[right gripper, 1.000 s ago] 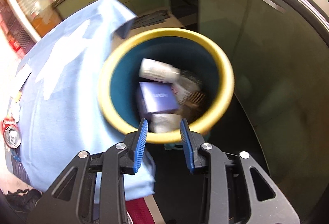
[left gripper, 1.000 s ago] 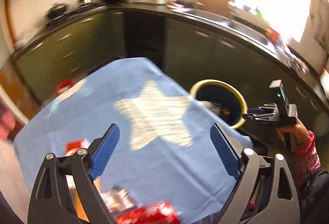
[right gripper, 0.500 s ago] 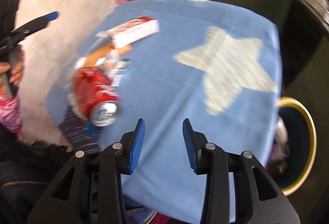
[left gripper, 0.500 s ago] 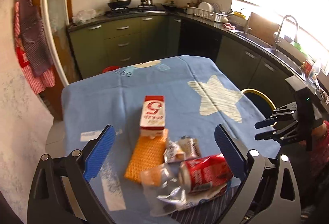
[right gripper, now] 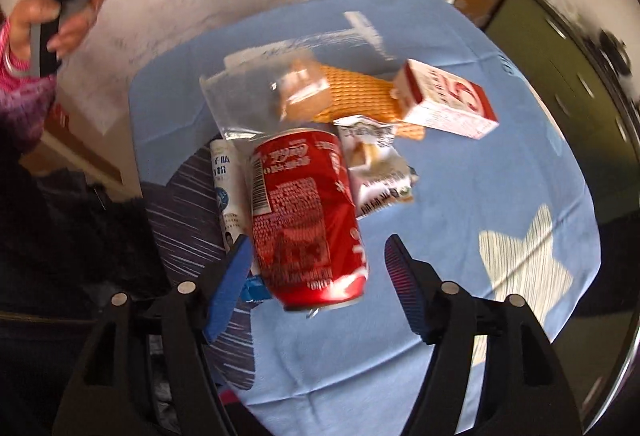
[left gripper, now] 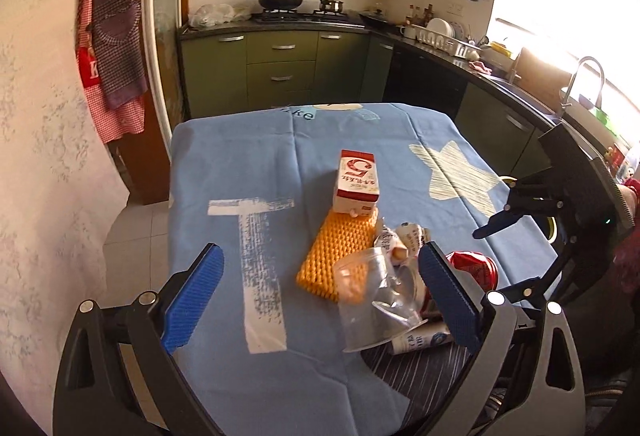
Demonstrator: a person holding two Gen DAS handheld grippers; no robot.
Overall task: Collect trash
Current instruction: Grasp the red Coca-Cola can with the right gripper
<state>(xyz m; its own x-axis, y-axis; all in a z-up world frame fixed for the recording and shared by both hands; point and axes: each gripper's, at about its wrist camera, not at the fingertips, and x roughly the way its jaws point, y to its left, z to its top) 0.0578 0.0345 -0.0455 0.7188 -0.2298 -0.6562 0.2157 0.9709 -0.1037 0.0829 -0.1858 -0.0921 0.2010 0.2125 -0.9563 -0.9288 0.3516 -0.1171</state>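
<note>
Where can point(right gripper: 308, 220) lies, wrappers point(right gripper: 376, 164), carton point(right gripper: 444, 100)

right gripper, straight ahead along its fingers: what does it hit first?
Most likely the red can. It lies on its side between the fingers of the right gripper, which points steeply down at the table; the fingers are opening and not pressing it. How far above it the gripper is, is unclear.

Strong daylight enters through the window point(left gripper: 568, 8) at upper right and blows out to white glare. The left wrist view is sharp; the right wrist view shows motion blur. Both fisheye views bend and darken at the edges.
</note>
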